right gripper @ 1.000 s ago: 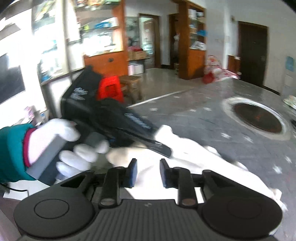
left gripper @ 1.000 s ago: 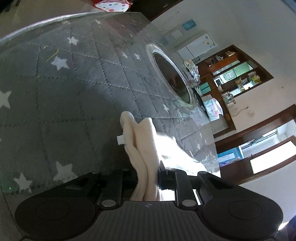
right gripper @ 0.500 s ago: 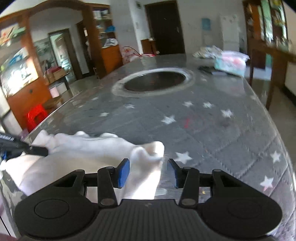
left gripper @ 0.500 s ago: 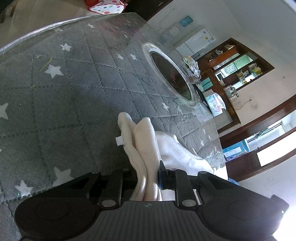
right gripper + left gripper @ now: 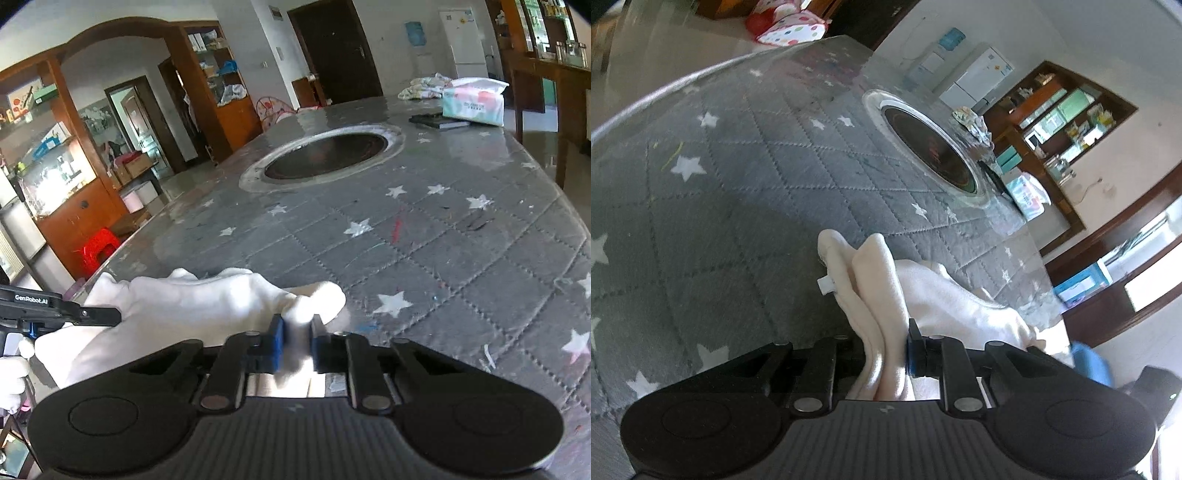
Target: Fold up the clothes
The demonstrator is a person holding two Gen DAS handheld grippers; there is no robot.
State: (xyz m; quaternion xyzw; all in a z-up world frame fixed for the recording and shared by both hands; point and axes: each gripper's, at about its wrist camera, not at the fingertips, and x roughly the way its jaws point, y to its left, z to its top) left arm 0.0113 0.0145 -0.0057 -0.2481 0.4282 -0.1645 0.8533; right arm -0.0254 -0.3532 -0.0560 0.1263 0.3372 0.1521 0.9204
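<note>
A cream-white garment point(image 5: 879, 280) lies bunched at the near edge of the grey star-quilted table point(image 5: 720, 221). My left gripper point(image 5: 882, 343) is shut on a thick upright fold of it. In the right wrist view the same garment point(image 5: 192, 306) spreads to the left. My right gripper point(image 5: 297, 332) is closing its jaws on the garment's right corner, and its blue pads press the cloth. The left gripper point(image 5: 92, 315) shows at the left edge of that view, held by a white-gloved hand point(image 5: 11, 373).
A round dark recess point(image 5: 325, 157) with a metal rim sits in the table's middle. At the far end lie a tissue pack point(image 5: 474, 101), a dark flat item point(image 5: 439, 120) and a crumpled cloth point(image 5: 424, 86). A red stool point(image 5: 98, 249) stands on the floor at the left.
My right gripper swung from facing the left hand to over the table, opened around the garment's corner, then closed on it. The left gripper rolled slightly and kept its hold.
</note>
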